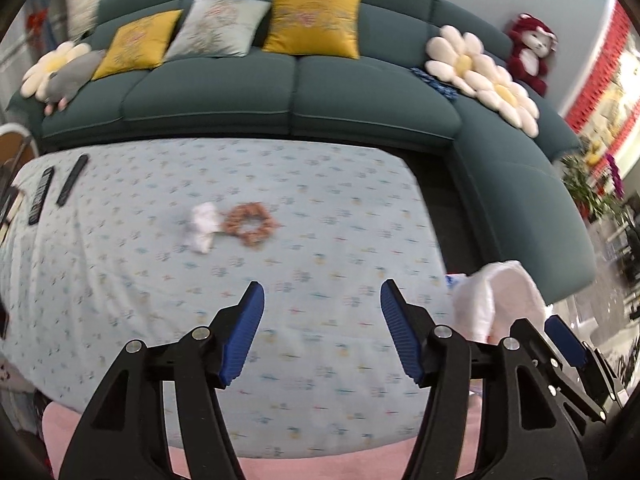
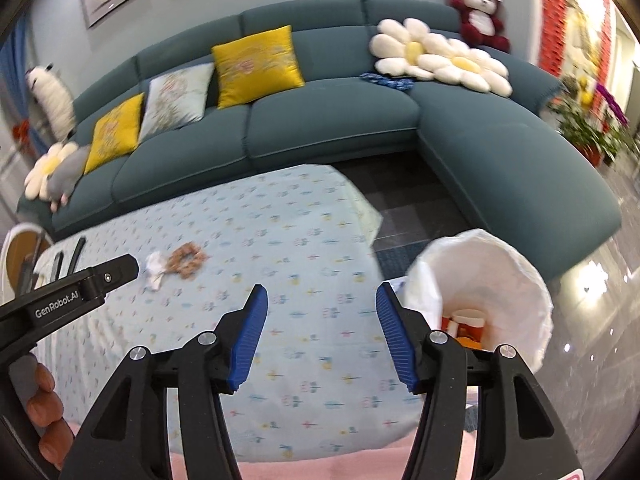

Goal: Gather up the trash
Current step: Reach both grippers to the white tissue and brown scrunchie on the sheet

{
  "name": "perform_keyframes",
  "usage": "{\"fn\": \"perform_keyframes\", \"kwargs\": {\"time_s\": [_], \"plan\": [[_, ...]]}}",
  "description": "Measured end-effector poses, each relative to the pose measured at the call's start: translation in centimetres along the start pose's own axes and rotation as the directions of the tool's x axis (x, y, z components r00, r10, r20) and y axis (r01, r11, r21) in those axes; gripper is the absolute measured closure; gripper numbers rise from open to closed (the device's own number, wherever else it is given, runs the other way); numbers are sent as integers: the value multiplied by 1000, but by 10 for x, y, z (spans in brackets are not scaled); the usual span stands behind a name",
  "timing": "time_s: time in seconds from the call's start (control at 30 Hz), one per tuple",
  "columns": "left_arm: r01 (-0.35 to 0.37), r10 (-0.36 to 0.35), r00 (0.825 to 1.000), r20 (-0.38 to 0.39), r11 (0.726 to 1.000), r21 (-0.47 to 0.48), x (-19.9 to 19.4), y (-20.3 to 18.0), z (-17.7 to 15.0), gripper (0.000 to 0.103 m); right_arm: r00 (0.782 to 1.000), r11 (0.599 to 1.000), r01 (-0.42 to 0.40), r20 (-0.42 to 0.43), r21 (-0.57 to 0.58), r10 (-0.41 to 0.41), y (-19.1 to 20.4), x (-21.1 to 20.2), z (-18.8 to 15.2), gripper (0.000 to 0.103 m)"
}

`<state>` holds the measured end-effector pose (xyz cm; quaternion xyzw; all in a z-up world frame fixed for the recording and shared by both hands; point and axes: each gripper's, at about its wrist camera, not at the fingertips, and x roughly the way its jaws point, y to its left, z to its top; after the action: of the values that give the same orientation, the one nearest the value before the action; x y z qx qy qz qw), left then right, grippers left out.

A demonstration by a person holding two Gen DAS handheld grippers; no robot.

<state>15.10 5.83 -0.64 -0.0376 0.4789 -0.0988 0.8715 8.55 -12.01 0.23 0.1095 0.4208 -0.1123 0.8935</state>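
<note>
A teal sofa [image 1: 280,92] curves behind our cloth-covered table [image 1: 340,208]. Both our grippers, left [image 1: 322,332] and right [image 2: 318,334], hover with jaws wide apart, holding nothing. A crumpled tissue [image 1: 202,226] lies mid-table, touching a scrunchie [image 1: 250,224]. The bag [image 2: 492,292] off the table's right edge already holds some trash, so we judge the tissue remains to collect.

A table under a pale blue floral cloth [image 1: 320,208] bears crumpled white tissue [image 1: 202,226], a scrunchie [image 1: 250,224] and two remotes [image 1: 56,188].
</note>
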Motion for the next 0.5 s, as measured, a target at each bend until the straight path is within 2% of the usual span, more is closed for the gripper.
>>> {"fn": "perform_keyframes", "kwargs": {"time_s": [0.2,0.3,0.5], "plan": [[-75,75,997,5,997,-30,3,43,0,44,998,997,-42,-39,-64,39,50,16,-2,47],[-99,100,995,2,993,-57,6,67,0,33,997,995,-62,-59,-79,58,71,25,-3,47],[-152,149,988,-36,983,-105,27,112,-1,32,989,991,-102,-112,-83,92,106,54,-2,45]]}}
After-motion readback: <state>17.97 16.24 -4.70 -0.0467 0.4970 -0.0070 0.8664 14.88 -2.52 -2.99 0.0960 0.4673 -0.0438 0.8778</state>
